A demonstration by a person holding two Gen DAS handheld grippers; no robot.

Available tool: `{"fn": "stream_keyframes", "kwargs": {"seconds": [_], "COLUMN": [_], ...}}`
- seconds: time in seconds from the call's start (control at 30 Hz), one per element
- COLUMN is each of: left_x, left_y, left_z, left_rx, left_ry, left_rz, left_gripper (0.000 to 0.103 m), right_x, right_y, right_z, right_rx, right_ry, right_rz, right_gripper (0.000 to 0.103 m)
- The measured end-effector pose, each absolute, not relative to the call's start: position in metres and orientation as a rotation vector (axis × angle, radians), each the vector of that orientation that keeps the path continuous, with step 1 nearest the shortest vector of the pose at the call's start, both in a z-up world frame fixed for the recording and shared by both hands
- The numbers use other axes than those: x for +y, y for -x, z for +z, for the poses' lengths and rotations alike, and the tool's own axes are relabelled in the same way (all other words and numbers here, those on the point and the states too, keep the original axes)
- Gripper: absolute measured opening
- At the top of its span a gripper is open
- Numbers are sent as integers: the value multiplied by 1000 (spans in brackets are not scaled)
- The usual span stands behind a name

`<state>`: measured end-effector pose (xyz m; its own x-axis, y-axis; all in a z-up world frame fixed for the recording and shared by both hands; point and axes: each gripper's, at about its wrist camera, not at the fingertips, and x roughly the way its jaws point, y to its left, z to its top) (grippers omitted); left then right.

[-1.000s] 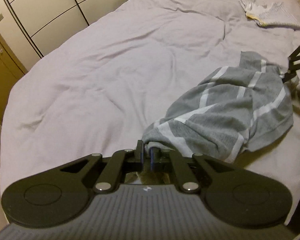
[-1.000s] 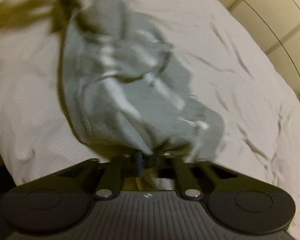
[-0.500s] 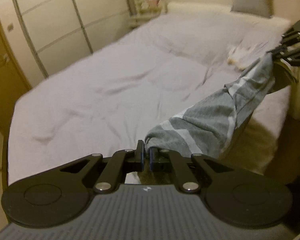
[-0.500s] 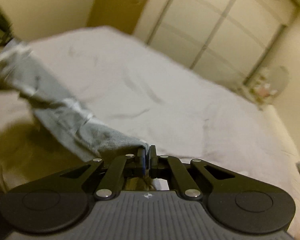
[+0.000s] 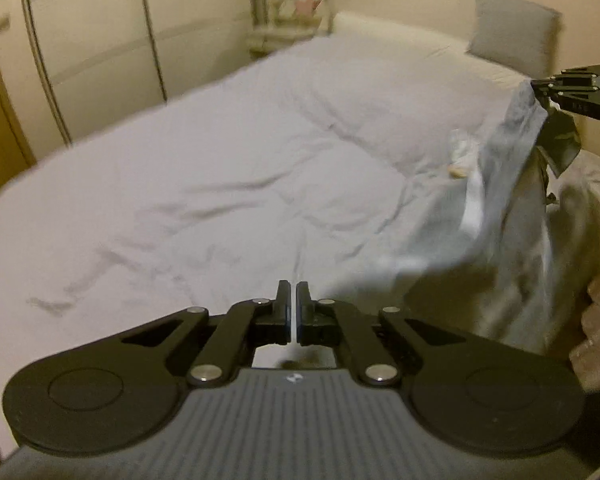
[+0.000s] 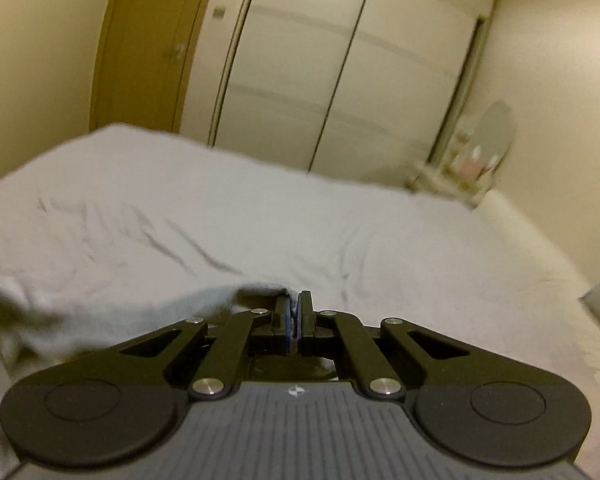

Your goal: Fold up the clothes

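since a moment ago the striped grey garment (image 5: 500, 200) is out of the left gripper (image 5: 293, 304) — its jaws stand nearly closed on nothing. right gripper (image 6: 294, 314) pinches one edge, holding the cloth up, blurred, beside the bed (image 5: 220, 184) — wardrobe (image 6: 340, 60) behind.

A wide bed (image 5: 220, 184) under a creased pale lilac cover fills the room. Behind it, cream sliding wardrobe doors (image 6: 340, 64) stand beside a brown wooden door (image 6: 148, 48). A grey cushion (image 5: 514, 30) leans upright against the wall at the head of the bed. In the far corner a small pale side table (image 5: 284, 36) carries blurred ornaments, too soft to identify.
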<state>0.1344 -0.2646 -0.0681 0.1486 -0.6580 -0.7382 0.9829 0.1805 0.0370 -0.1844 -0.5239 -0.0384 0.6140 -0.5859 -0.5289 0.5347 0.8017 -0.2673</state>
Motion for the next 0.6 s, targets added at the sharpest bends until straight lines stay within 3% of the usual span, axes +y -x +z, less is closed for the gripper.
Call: {"fn": "stream_keyframes", "kwargs": {"seconds": [0.07,0.1,0.2,0.23,0.27,0.33,0.47,0.6], "left_x": [-309,-329,-378,-390,-401,-420,-437,-449], "left_y": [-157,-165,-166,-158,-150,-131,-89,-78], "left_z": [-110,-129,-172,-180,-189,-207,-256,-280], "left_rx": [733,767,832,840,848,870,904,898], "left_ry": [-628,-646,-687,-695,-701,-717,-832,-909], "left_rz": [-1185,-1139,-1090,-1111,-1135,-1180,-1282,-1348], "left_gripper": [1,1,2,4,8,31,37,50], "right_x": [-576,-598,-659,-672,-680,-695,-713,-710], "right_y": [148,134,103,102,106,113,134,148], "right_z": [-80,-100,-153,-162,-172,-190,-237,-278], "right_rx": [743,789,878,888,898,919,1016,1125], "right_ry": [89,82,45,25,7,-29,-83,-67], "right_rz": [-605,-588,-558,-553,-547,-534,-453,-339], "right_gripper": [1,9,13,21,26,40,43,51]}}
